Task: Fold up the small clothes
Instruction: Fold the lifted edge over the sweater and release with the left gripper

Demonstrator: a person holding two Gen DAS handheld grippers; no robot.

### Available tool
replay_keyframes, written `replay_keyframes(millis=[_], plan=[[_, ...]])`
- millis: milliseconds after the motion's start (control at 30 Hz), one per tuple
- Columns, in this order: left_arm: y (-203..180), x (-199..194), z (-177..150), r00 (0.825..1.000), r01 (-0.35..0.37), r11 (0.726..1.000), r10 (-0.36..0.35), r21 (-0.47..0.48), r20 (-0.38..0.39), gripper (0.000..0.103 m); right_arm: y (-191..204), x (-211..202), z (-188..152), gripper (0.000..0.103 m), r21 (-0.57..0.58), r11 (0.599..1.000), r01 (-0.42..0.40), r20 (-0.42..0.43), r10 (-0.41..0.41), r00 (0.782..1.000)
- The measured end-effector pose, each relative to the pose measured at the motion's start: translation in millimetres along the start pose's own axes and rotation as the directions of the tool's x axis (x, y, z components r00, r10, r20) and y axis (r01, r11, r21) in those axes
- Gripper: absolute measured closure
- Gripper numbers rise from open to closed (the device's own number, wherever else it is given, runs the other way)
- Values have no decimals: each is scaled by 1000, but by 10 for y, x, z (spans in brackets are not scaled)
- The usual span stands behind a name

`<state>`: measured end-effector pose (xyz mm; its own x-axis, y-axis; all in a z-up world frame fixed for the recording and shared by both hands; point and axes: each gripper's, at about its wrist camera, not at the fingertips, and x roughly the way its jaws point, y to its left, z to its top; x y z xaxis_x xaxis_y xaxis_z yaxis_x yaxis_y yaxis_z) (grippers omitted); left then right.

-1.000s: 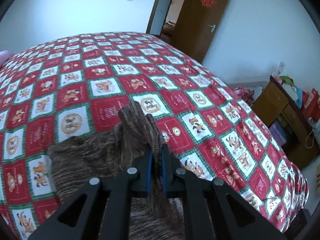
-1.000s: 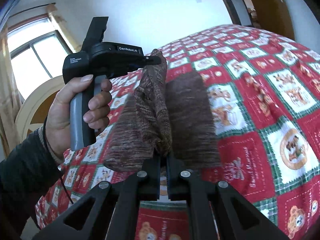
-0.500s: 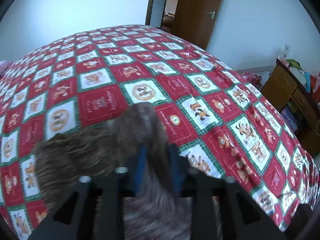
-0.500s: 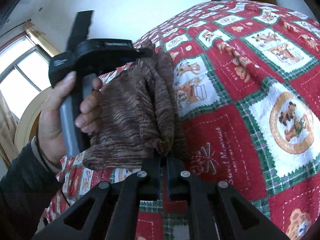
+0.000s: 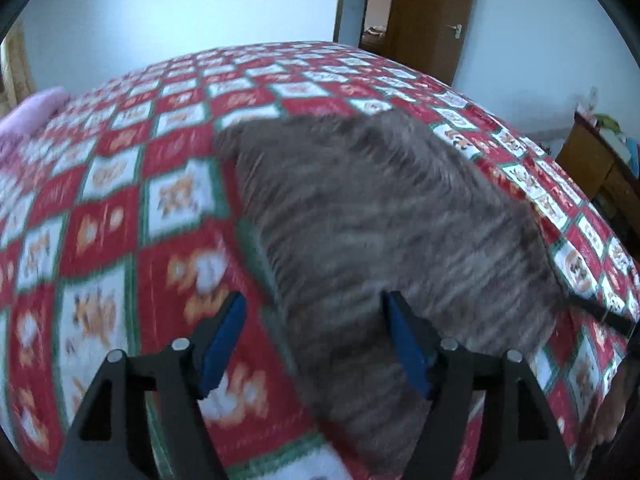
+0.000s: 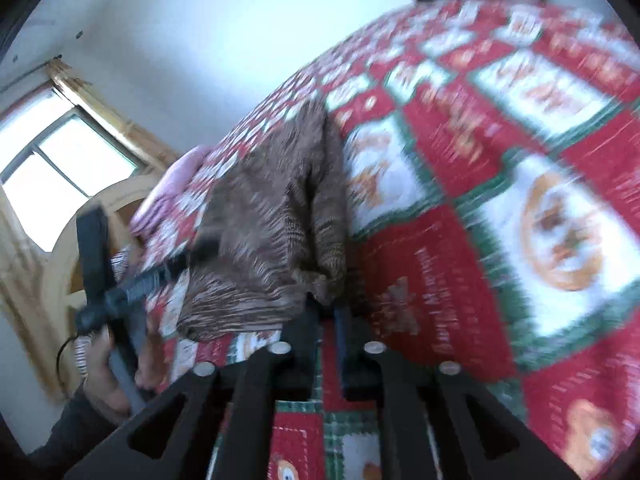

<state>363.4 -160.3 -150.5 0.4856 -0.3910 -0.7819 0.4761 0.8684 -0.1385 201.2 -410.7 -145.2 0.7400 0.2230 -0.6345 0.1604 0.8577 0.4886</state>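
- Released since a second ago: my left hand-held gripper (image 5: 312, 338), which was pinching a raised peak of the brown knit garment (image 5: 384, 216), now has its blue-padded fingers (image 5: 222, 338) spread wide with nothing between them.
- Where the cloth stood bunched up before, the garment now lies as a broad brown sheet on the bed (image 5: 120, 216), stretching away from my left hand-held gripper toward the far side of the red, white and green checked cover.
- One of the left fingers sits over bare bedcover; the other overlaps the garment's near part in the left wrist view, and I cannot tell whether it touches the cloth.
- My right hand-held gripper (image 6: 324, 312) has its fingers close together, pinching a bunched corner of the garment (image 6: 276, 232) right at the tips.
- From that pinched corner the cloth spreads away across the bed (image 6: 460, 264) toward a pink pillow (image 6: 176, 176) near the headboard.
- In the right wrist view, my left hand (image 6: 108, 372) grips the grey handle of the other tool at the garment's far edge.
- Both views are streaked with motion blur, so the bear prints on the cover are smeared.
- Behind the bed, a brown door (image 5: 432, 20) stands by an open doorway in the white wall.
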Motion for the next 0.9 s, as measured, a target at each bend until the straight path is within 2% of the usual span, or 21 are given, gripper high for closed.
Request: replay_keyframes(millis=[67, 133, 233, 300, 367, 400, 433, 467, 500, 533, 567, 633, 700, 800, 900], plan=[[55, 16, -76, 1000, 20, 999, -20, -27, 1, 23, 151, -176, 62, 75, -59, 995, 85, 97, -79, 992], [57, 20, -90, 1000, 28, 999, -28, -29, 10, 23, 326, -228, 184, 74, -110, 991, 82, 140, -66, 988], [32, 32, -98, 1000, 17, 1000, -16, -25, 16, 19, 588, -79, 362, 74, -169, 984, 50, 127, -29, 991], [69, 25, -126, 1000, 22, 999, -22, -32, 19, 15, 750, 151, 476, 74, -220, 976, -11, 79, 30, 996], [136, 27, -149, 999, 35, 997, -34, -63, 14, 11, 819, 434, 540, 74, -256, 966, -36, 0, 38, 999], [174, 21, -163, 999, 47, 996, -46, -80, 16, 11, 834, 612, 577, 74, -274, 962, -10, -37, 0, 999], [205, 7, -182, 998, 57, 994, -55, -91, 20, 11, 808, 787, 580, 74, -291, 955, 49, -75, -74, 994], [217, -5, -193, 998, 63, 993, -61, -99, 23, 10, 713, 996, 579, 74, -292, 949, 120, -140, -167, 976], [231, -12, -210, 998, 68, 992, -65, -105, 25, 10, 636, 1073, 577, 75, -272, 955, 117, -166, -166, 972], [240, -28, -227, 997, 73, 991, -70, -111, 28, 10, 603, 1046, 595, 75, -260, 961, 97, -149, -139, 979], [244, -38, -239, 997, 76, 990, -73, -115, 31, 9, 614, 1036, 611, 75, -274, 956, 101, -159, -149, 976], [264, -49, -248, 996, 82, 989, -78, -125, 39, 9, 758, 997, 616, 75, -352, 922, 158, -154, -224, 962], [277, -38, -246, 996, 91, 987, -87, -131, 37, 8, 1004, 896, 594, 74, -457, 862, 220, -82, -287, 954], [278, -41, -249, 995, 94, 987, -90, -130, 39, 7, 1293, 987, 650, 74, -550, 816, 176, -50, -242, 969], [275, -39, -248, 995, 98, 986, -94, -133, 40, 7, 1594, 1180, 692, 74, -628, 769, 119, -53, -195, 979]])
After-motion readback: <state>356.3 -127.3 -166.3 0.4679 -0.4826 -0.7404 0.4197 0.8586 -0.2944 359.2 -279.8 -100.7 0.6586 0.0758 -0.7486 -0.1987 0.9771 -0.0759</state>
